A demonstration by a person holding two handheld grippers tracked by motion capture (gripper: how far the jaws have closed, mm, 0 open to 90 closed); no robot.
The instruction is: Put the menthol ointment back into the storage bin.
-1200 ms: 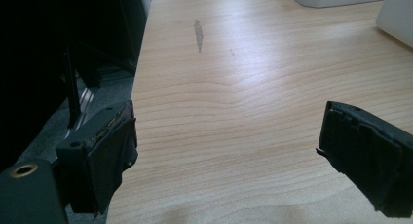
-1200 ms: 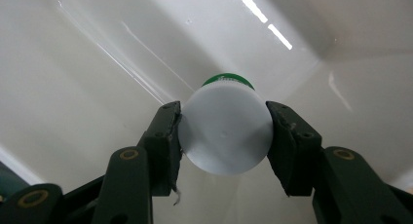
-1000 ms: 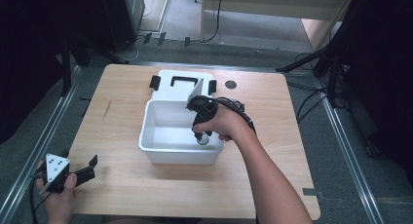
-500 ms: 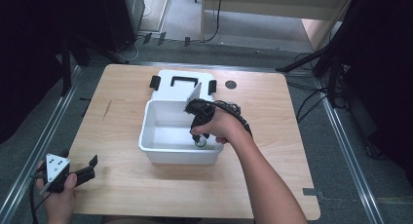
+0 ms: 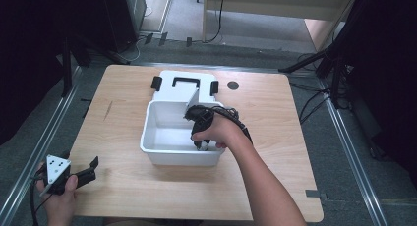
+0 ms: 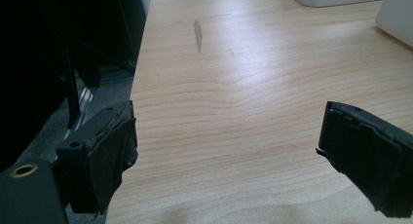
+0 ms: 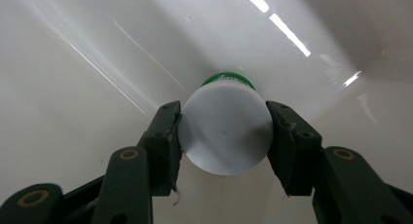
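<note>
A small white round bottle (image 7: pixel 225 128) with a green end sits between the jaws of my right gripper (image 7: pixel 224 136), which is shut on it, both pads pressing its sides. In the high view the right gripper (image 5: pixel 201 143) points down inside the white bin (image 5: pixel 156 148), low near its front right corner. The bottle's green end is close to the bin's white inner surface; whether it touches I cannot tell. My left gripper (image 5: pixel 86 173) rests at the table's front left corner, open with nothing between its fingers (image 6: pixel 109 156).
A white lid (image 5: pixel 184 91) with black clips and a black handle lies behind the bin. A dark round hole (image 5: pixel 233 85) marks the wooden table (image 5: pixel 275 132) at the back. Metal rails and cables run along the floor on both sides.
My right gripper has sunk lower into the bin with the bottle still held. The left gripper has kept still.
</note>
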